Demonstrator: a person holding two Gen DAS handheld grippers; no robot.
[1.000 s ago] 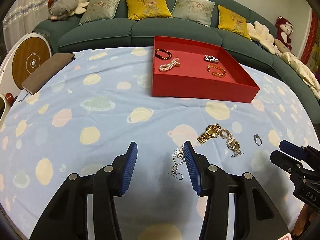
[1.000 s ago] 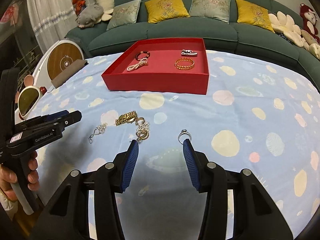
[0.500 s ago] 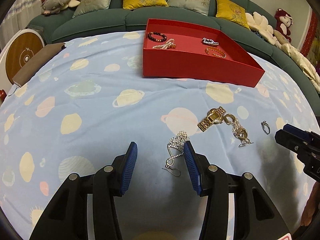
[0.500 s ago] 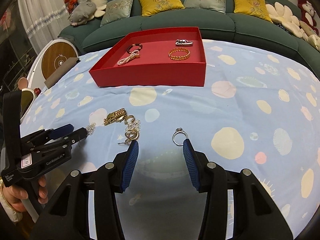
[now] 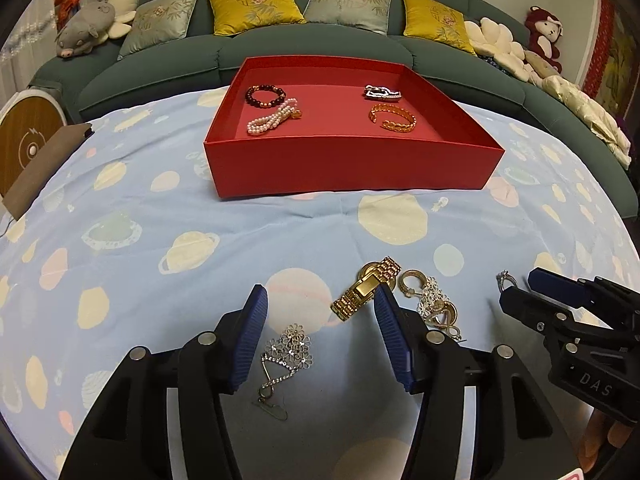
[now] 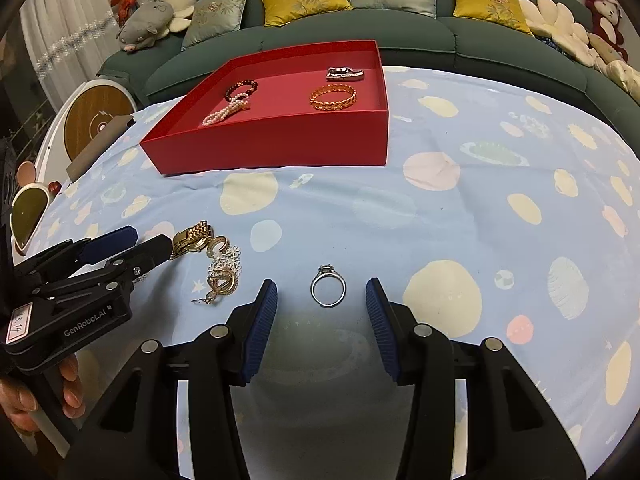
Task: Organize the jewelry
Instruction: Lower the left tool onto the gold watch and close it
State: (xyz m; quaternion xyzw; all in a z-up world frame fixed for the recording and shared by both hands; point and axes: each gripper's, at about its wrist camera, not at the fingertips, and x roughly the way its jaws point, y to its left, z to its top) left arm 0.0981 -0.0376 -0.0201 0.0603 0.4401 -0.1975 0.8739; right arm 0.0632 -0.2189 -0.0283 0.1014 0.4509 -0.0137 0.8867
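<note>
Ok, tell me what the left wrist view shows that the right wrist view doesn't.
Only the left wrist view shows the silver flower earring, lying between the open left gripper. Only the right wrist view shows the silver ring whole, centred between the open right gripper; the left view catches just a sliver. Both share the red tray, the gold watch and the gold-and-silver earring cluster.

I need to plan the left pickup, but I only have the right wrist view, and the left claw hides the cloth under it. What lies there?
Observer: A silver flower earring lies on the cloth, inside the open left claw.
Operator: Is it centred in the gap?
Observer: No. It sits close to one pad and well away from the other.
Operator: And the gold watch?
Observer: One end of the gold watch reaches into the gap beside the other pad's tip.
</note>
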